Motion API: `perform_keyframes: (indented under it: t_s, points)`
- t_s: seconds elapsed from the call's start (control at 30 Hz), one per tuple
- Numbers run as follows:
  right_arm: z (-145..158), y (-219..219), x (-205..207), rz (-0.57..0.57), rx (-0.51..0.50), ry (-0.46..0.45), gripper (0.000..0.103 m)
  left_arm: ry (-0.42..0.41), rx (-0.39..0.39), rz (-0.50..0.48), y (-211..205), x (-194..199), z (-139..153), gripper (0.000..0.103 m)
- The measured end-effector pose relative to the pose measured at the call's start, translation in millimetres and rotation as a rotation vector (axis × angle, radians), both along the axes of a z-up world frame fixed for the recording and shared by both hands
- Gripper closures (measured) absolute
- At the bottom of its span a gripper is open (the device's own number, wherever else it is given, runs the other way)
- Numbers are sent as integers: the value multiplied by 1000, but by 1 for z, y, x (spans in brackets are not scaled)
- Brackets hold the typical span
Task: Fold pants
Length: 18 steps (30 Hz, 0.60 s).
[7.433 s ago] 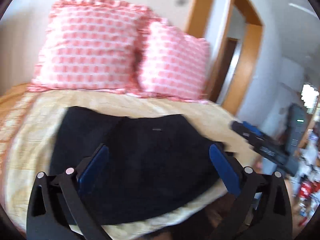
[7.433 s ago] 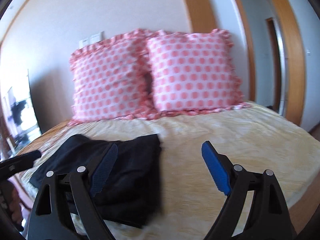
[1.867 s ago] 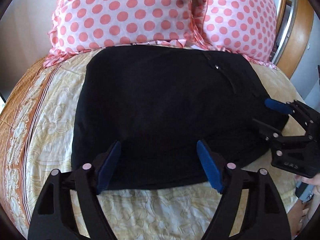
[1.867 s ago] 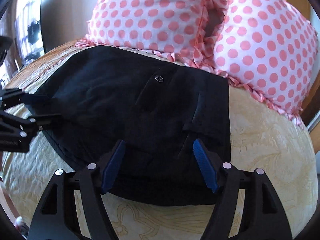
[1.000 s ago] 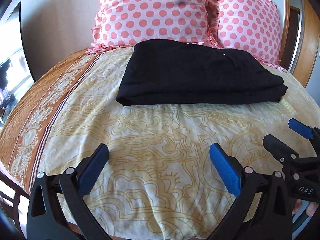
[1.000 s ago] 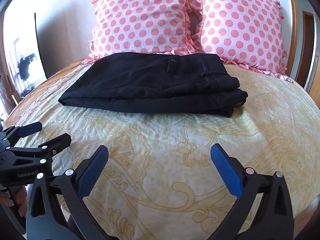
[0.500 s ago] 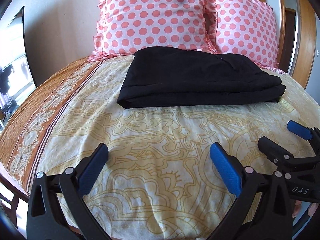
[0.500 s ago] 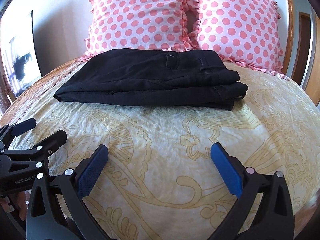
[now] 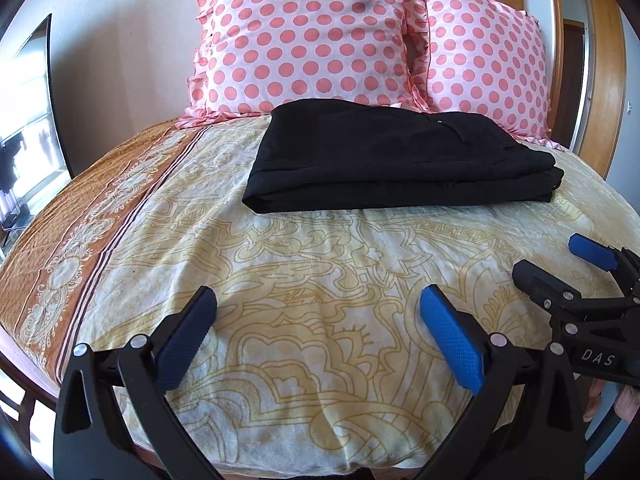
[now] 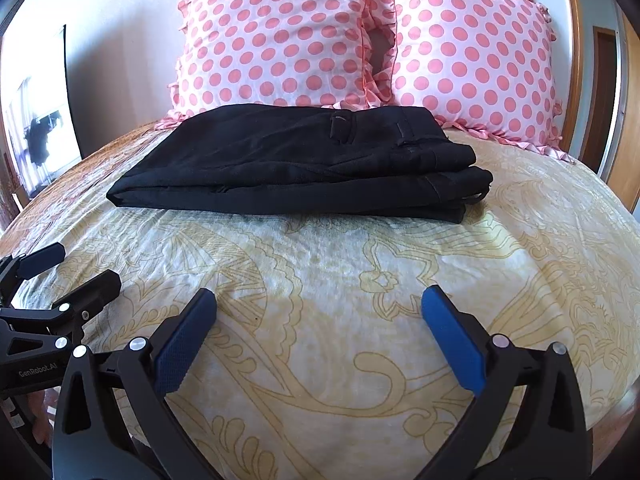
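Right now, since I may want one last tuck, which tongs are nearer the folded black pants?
Neither clearly. Left tongs and right tongs, both open, hover well short of the folded black pants, over the yellow patterned bedspread.

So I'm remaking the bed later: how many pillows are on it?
2: one pillow behind the pants, the other beside it to the right, both propped upright. No others show.

A bed with a cream and yellow patterned bedspread, bordered in orange. Two pink polka-dot pillows lean against a pale wall. Possibly a wooden door frame stands at right.
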State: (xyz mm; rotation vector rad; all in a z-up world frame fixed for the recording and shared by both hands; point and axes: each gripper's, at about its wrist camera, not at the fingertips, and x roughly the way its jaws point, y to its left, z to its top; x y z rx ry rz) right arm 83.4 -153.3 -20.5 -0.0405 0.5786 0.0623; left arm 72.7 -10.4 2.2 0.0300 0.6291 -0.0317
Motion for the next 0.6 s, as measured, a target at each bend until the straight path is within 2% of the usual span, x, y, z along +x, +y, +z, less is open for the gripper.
perform_keyframes:
  t_s: [0.27, 0.6]
  points:
    - [0, 0, -1, 0, 0, -6, 1, -29, 2, 10, 0, -3, -2, 2]
    - [0, 0, -1, 1, 0, -7, 1, -20, 1, 10, 0, -3, -2, 2]
